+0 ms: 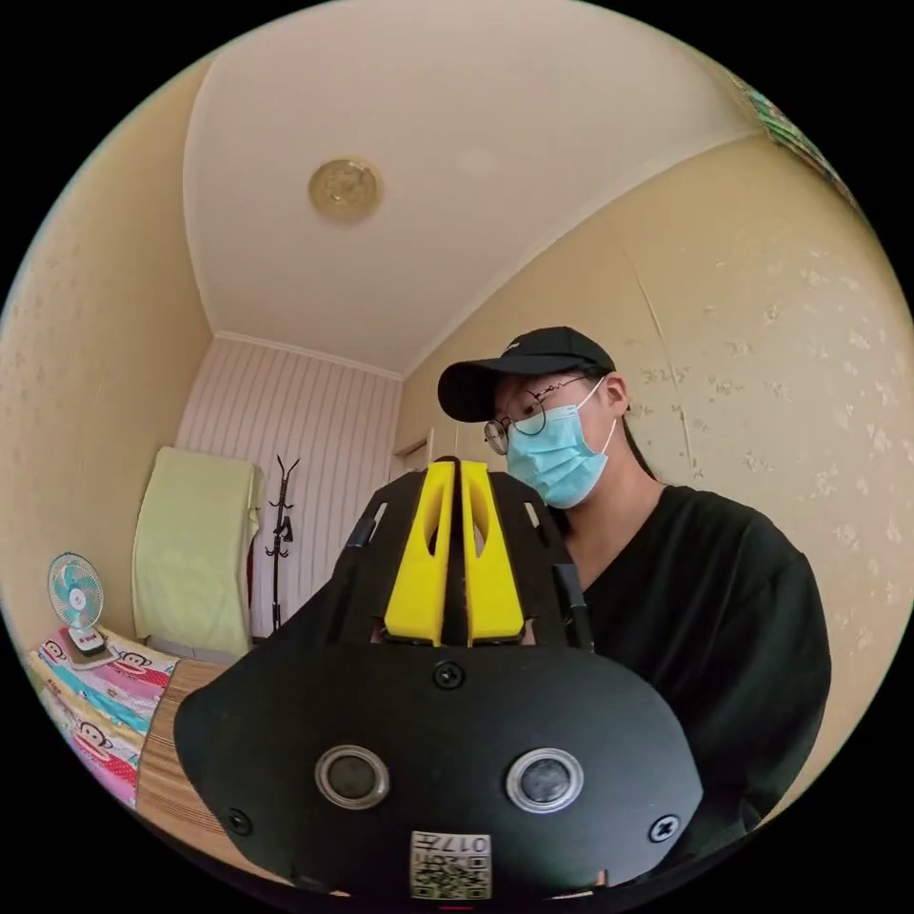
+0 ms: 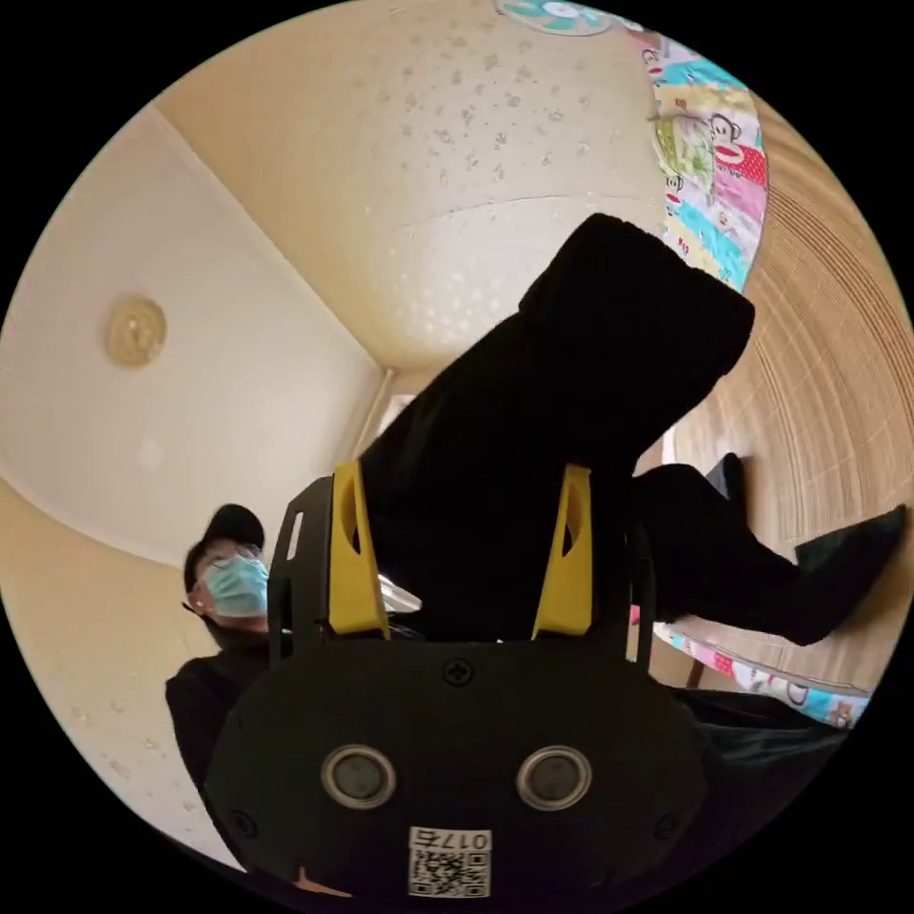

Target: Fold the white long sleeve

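Left gripper (image 1: 455, 476): yellow jaws pressed together, nothing between them, pointed up toward the ceiling and the person's black-sleeved torso (image 1: 724, 609). Right gripper (image 2: 462, 481): jaws spread wide; a black sleeve (image 2: 571, 381) crosses the gap behind them, but I see no jaw pressing on it, so I read it as empty.

White long sleeve: can't locate it. Neither camera is aimed at a garment; both look up at ceiling and walls.

What is visible around:
- left gripper view: woven bamboo mat (image 1: 171, 752) at lower left, a patterned cartoon sheet (image 1: 95, 705) beside it, a small fan (image 1: 76, 595) standing on that sheet, a pale green towel (image 1: 195, 547) draped over something against the striped wall, a coat stand (image 1: 279, 543) next to it.
- right gripper view: the same mat (image 2: 828, 381) runs along the right edge with the patterned sheet (image 2: 714, 181) at its far end; the person's dark-clad legs (image 2: 743, 562) rest on the mat.

Step, my read: folding isn't under way. Both tools are raised and tilted away from the work surface, so this looks like setup or an idle hold, no grasp in place.

Next move calls for: tip both grippers down to the mat, find the shirt, part the left jaws, then take hold of two matching points (shoulder or hem corners, likely) before any fold. Can't judge the shirt's layout from here, so grasp points are undecided.
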`<state>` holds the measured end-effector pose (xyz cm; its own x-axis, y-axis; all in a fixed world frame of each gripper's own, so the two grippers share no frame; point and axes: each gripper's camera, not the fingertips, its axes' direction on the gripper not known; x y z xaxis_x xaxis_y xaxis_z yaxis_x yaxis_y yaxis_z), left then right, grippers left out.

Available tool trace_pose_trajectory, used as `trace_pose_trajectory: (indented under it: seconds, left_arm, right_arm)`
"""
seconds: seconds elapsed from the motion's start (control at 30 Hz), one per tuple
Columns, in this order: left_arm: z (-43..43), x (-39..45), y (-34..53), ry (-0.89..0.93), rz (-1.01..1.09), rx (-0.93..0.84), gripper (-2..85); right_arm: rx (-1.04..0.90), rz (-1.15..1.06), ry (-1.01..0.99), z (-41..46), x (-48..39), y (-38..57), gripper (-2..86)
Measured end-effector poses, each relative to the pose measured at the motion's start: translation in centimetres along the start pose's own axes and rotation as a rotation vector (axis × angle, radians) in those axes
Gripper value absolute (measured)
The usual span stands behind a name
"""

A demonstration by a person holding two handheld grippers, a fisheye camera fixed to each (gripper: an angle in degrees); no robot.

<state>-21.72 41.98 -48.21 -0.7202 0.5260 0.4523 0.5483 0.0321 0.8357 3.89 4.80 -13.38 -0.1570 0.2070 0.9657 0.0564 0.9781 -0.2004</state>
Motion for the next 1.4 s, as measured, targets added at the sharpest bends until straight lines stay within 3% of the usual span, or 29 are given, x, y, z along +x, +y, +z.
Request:
trace_pose_trajectory:
  seconds: [0.03, 0.1, 0.17, 0.3, 0.37, 0.5, 0.57, 0.7, 0.77, 0.9, 1.0, 1.1, 1.17, 1.23, 1.37, 1.4]
  left_arm:
    - [2.4, 0.7, 1.4, 0.056, 0.005, -0.061, -0.8]
    - [5.9, 1.6, 4.0, 0.148, -0.002, -0.149, -0.6]
    - [9.5, 2.7, 8.4, 0.211, -0.05, -0.246, 0.0]
    - [11.1, 4.9, 14.2, 0.203, -0.162, -0.447, 3.3]
    - [10.8, 6.9, 17.2, -0.065, -0.232, -0.62, 6.0]
    - [10.2, 5.3, 22.0, -0.526, -0.471, -0.801, 11.2]
    - [10.1, 3.6, 23.8, -0.681, -0.544, -0.72, 12.9]
    - [7.6, 3.5, 24.0, -0.688, -0.492, -0.355, 12.8]
    - [6.4, 3.0, 24.8, -0.842, -0.476, -0.18, 14.2]
    - [8.3, -1.9, 27.8, -0.778, -0.57, -0.137, 13.5]
    - [8.7, -2.4, 29.6, -0.881, -0.531, -0.057, 8.5]
    - [9.5, -1.8, 30.2, -1.017, -0.46, -0.09, 6.4]
    - [11.0, -3.1, 31.4, -1.128, -0.468, -0.138, 5.9]
    - [12.0, -4.5, 32.7, -1.183, -0.488, -0.153, 5.6]
    - [15.3, -6.7, 35.2, -1.343, -0.445, -0.267, 5.4]
    - [15.8, -6.9, 35.6, -1.357, -0.43, -0.285, 5.5]
  right_arm:
    - [0.042, 0.086, -0.075, -0.7, 1.7, -1.0, 21.5]
    - [-0.029, 0.158, 0.045, -0.5, 3.4, -2.6, 13.2]
    - [-0.086, 0.08, 0.096, 0.7, 3.0, -3.9, 6.6]
    - [-0.228, -0.183, -0.161, 4.8, -2.2, -5.5, 4.7]
    - [-0.413, -0.434, -0.307, 8.4, -8.4, -5.7, 4.8]
    - [-0.64, -0.659, -0.482, 13.2, -15.3, -4.9, 5.1]
    - [-0.74, -0.741, -0.563, 16.1, -17.9, -4.2, 5.1]
    - [-0.874, -0.812, -0.579, 19.5, -19.8, -2.8, 4.6]
    - [-0.963, -0.827, -0.49, 22.0, -19.7, -0.6, 4.2]
    - [-1.073, -0.766, -0.414, 25.3, -17.5, 2.7, 4.3]
    - [-1.123, -0.771, -0.28, 25.5, -16.3, 3.4, 5.3]
    - [-1.074, -0.696, 0.137, 25.1, -15.3, 2.4, 8.1]
    - [-0.965, -0.619, 0.509, 24.5, -15.0, 2.4, 13.4]
    - [-0.817, -0.539, 0.676, 23.0, -15.2, 2.7, 16.2]
    - [-0.403, -0.511, 0.769, 17.9, -18.7, 7.6, 20.4]
    - [-0.373, -0.536, 0.777, 17.7, -19.2, 8.9, 20.6]
